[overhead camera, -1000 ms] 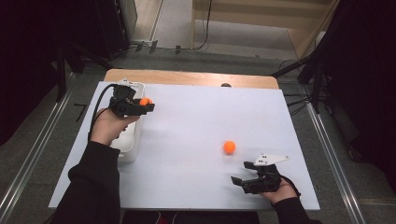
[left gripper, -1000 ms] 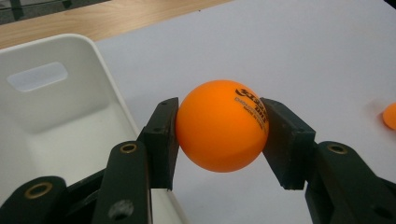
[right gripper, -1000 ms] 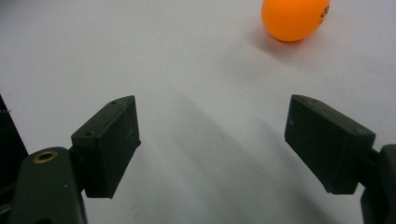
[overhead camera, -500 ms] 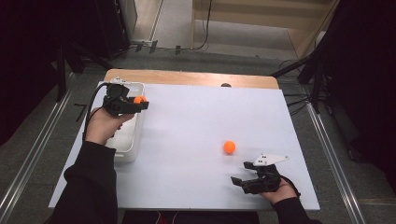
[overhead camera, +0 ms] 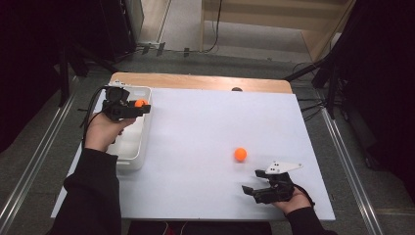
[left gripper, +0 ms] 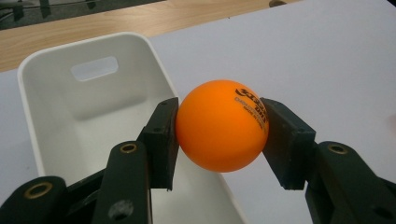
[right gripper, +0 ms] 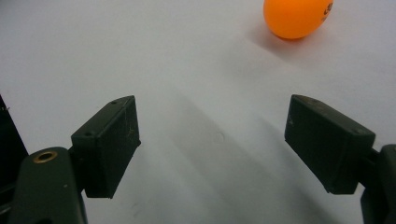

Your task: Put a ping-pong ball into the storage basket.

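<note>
My left gripper (overhead camera: 142, 107) is shut on an orange ball (overhead camera: 141, 103), holding it over the right rim of a white bin (overhead camera: 128, 152) at the table's left. In the left gripper view the ball (left gripper: 220, 124) is pinched between both pads above the bin (left gripper: 56, 102), whose inside looks bare. A second orange ball (overhead camera: 240, 154) lies on the white sheet right of centre. My right gripper (overhead camera: 248, 191) rests near the front edge, open, with nothing between its pads. That loose ball (right gripper: 295, 17) lies ahead of it at the upper right of the right gripper view.
A white sheet (overhead camera: 205, 127) covers the table, with a wooden strip (overhead camera: 195, 82) bare along the far edge. Metal rails (overhead camera: 29, 161) run along the floor on both sides.
My left hand has carried the orange ball left and slightly away, from beside the bin to over its right rim. The right gripper and the loose ball have stayed put.
</note>
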A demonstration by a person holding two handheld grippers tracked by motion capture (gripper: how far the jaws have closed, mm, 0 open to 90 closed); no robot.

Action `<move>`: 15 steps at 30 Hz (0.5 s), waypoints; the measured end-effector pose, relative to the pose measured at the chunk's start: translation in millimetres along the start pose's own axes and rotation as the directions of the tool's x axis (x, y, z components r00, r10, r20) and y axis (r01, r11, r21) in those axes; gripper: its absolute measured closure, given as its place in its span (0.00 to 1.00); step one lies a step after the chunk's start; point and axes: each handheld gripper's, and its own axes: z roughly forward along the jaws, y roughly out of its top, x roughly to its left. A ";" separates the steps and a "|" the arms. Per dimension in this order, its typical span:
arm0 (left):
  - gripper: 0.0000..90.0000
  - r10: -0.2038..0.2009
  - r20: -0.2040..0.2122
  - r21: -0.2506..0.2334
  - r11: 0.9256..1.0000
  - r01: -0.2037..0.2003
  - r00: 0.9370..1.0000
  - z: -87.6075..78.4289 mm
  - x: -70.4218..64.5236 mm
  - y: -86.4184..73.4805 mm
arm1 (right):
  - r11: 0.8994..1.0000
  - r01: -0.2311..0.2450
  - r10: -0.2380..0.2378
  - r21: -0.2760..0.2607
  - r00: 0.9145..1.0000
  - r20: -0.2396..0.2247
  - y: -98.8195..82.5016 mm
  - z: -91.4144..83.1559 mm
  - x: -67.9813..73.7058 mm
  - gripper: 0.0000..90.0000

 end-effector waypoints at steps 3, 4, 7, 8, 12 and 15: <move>0.56 -0.006 -0.007 -0.004 1.000 0.006 1.000 -1.8 2.1 0.1 | 1.000 -0.001 0.001 0.000 1.000 -0.001 0.0 0.0 0.0 0.18; 0.56 -0.007 -0.009 -0.007 1.000 0.007 1.000 -2.1 2.8 -0.1 | 1.000 -0.001 0.001 0.000 1.000 -0.001 0.0 0.0 0.0 0.18; 0.56 -0.019 -0.022 -0.006 1.000 0.019 1.000 -2.5 4.2 -0.4 | 1.000 0.001 -0.001 0.001 1.000 0.000 0.0 0.0 -0.1 0.18; 0.56 -0.018 -0.026 -0.003 1.000 0.018 1.000 -2.7 5.1 -0.5 | 1.000 0.002 -0.002 0.001 1.000 0.000 0.0 0.0 -0.1 0.18; 0.56 -0.026 -0.040 -0.006 1.000 0.026 0.999 -3.0 7.6 -1.2 | 1.000 0.000 0.000 0.001 1.000 0.000 0.0 0.0 -0.1 0.18; 0.56 -0.037 -0.050 -0.003 0.999 0.037 0.998 -3.5 10.3 -2.0 | 1.000 0.002 -0.002 0.003 1.000 0.000 0.0 0.0 -0.1 0.18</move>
